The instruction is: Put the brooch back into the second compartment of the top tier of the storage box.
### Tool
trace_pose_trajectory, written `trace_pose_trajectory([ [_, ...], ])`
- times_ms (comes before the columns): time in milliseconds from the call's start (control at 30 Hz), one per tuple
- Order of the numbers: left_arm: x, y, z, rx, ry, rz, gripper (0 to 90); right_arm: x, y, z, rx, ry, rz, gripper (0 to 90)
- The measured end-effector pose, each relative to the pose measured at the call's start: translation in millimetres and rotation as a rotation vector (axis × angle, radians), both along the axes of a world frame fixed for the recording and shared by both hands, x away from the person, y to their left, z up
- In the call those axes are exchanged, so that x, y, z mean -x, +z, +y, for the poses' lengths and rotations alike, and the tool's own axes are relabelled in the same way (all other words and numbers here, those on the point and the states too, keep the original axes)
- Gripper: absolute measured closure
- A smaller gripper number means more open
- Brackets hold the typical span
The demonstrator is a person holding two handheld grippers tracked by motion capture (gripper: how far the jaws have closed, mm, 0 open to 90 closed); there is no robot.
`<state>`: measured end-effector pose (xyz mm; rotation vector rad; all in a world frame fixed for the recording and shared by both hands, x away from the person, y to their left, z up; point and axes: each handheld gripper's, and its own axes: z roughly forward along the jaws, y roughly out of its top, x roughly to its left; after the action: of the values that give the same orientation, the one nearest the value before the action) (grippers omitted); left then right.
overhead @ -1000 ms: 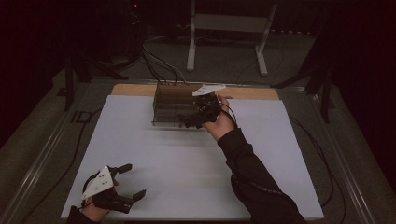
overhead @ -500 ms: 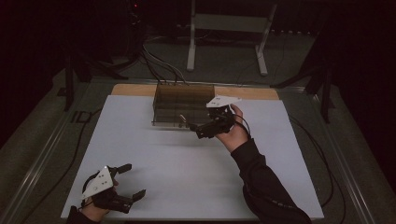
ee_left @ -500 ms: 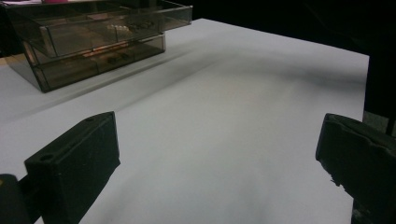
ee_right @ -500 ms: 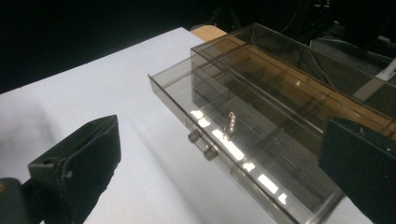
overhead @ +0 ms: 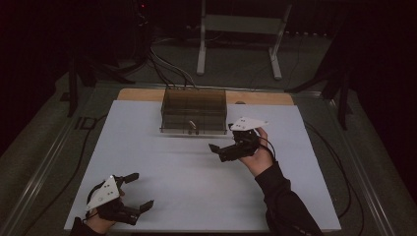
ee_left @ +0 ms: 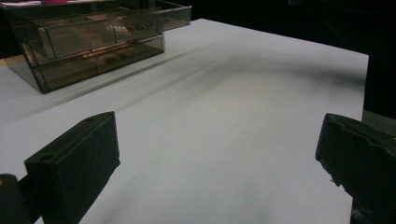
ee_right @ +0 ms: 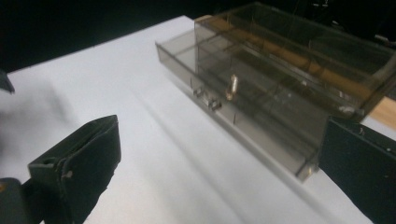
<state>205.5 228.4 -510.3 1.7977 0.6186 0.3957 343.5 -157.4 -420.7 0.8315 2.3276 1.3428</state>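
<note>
A smoky clear drawer box (overhead: 193, 112) stands at the back middle of the white table top (overhead: 196, 172), with a small metal knob (overhead: 192, 127) on its front. My right gripper (overhead: 222, 138) hovers just in front and to the right of the box, open, with nothing between its jaws. The right gripper view has the box (ee_right: 280, 79) close ahead, its lower drawer standing out a little, and the knob (ee_right: 231, 87). My left gripper (overhead: 141, 190) rests open near the front left corner. The box (ee_left: 93, 37) sits far off in the left gripper view.
A wooden strip (overhead: 142, 94) runs along the table's back edge behind the box. Cables (overhead: 167, 69) and a metal stand (overhead: 236, 29) lie on the floor beyond. White surface stretches between the two grippers.
My right gripper has drawn back from the front of the box toward the person and slightly right. The left gripper has stayed in place.
</note>
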Motion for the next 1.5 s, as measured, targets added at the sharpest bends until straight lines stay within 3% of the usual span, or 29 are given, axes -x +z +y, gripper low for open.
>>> trace_pose_trajectory([
  [733,-0.3,-1.0,-0.3,0.001,0.002,0.006,0.6,40.3,-65.5,-45.8,-0.015,0.023,0.062,0.0],
  [1167,-0.2,-0.6,-0.1,0.001,0.002,0.006,0.6,66.2,-79.2,-81.1,-0.017,-0.039,0.047,0.0],
  [1500,-0.2,-1.1,-0.5,0.0,0.001,0.007,0.6,85.2,-87.0,-109.8,-0.025,-0.088,0.062,0.0],
])
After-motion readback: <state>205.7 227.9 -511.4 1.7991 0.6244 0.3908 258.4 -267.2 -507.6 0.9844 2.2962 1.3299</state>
